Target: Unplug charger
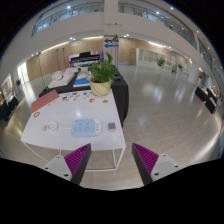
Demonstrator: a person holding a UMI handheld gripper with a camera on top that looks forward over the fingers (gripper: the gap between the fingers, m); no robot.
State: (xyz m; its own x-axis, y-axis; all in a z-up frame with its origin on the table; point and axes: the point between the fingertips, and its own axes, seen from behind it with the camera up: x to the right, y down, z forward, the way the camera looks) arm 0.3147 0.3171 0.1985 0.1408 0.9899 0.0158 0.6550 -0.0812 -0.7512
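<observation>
At the left of the frame a white tabletop (60, 135) carries a reddish flat item (45, 100) at its far left, small scattered objects, and a pale blue thing (84, 126) near centre; no charger can be told apart among them. A potted plant (102, 73) stands behind. The gripper (113, 160), lower centre, hangs open and empty, well short. Judging by this, unplugging hasn't begun.

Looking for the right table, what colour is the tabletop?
White tabletop, clearest in the gripper view, beyond the open gripper.
</observation>
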